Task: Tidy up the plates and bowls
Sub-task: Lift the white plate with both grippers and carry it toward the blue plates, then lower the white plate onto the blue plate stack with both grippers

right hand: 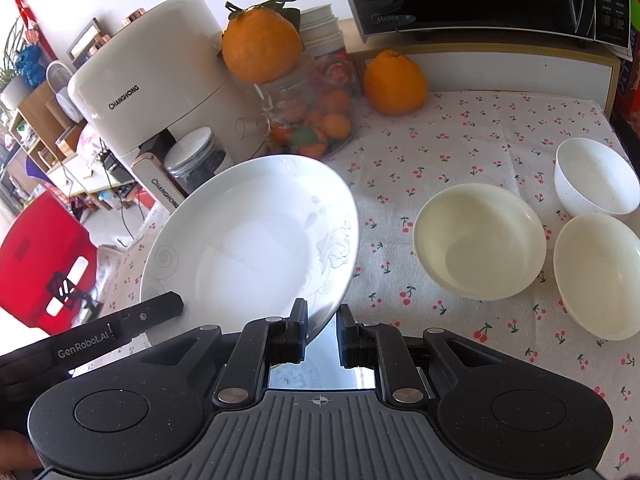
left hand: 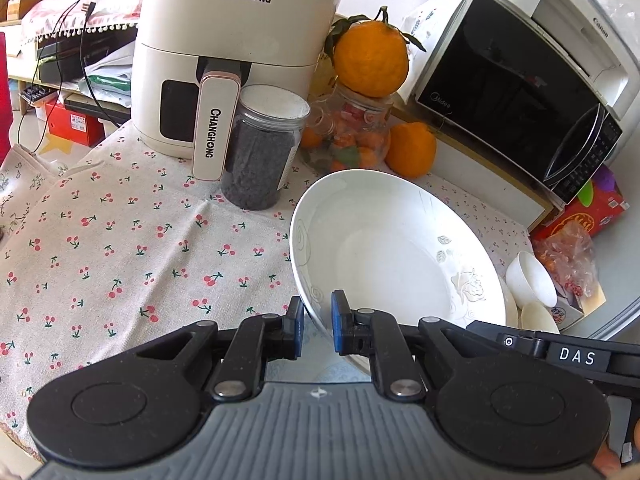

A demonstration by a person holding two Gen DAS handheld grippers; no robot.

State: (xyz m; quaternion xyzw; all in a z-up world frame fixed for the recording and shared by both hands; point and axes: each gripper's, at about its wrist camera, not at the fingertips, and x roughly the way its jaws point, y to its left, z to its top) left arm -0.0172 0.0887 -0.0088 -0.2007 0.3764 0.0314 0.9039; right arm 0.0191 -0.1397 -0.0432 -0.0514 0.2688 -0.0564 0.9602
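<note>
Above the middle of the cherry-print tablecloth (left hand: 120, 240), a white plate (left hand: 396, 248) with a faint grey flower pattern is held tilted, clear of the cloth, by both grippers at once. From the left wrist view, the left gripper (left hand: 317, 326) has its 2 blue-padded fingers (left hand: 339, 320) closed on the plate's near rim, 1 pad on each face. From the right wrist view, the right gripper (right hand: 322, 332) straddles the near rim of the same plate (right hand: 252, 248) with its jaws narrowed around the edge; the finger nearer the plate's upper face touches it, but whether the other finger presses the underside I cannot tell, as a thin gap shows there.

Toward the right edge of the table sit 3 empty bowls, close together: a wide cream bowl (right hand: 480, 240), a second cream bowl (right hand: 600, 276) just beside it at the right edge, and a smaller white bowl (right hand: 596, 176) behind them.

Along the back edge stand a white air fryer (left hand: 240, 52), a clear jar of dark grains (left hand: 260, 152) just in front of it, a glass jar (left hand: 348, 136) with an orange (left hand: 370, 60) resting on top, and another orange (left hand: 410, 150) beside it. At the back right corner a black microwave (left hand: 516, 92) sits on a raised shelf
</note>
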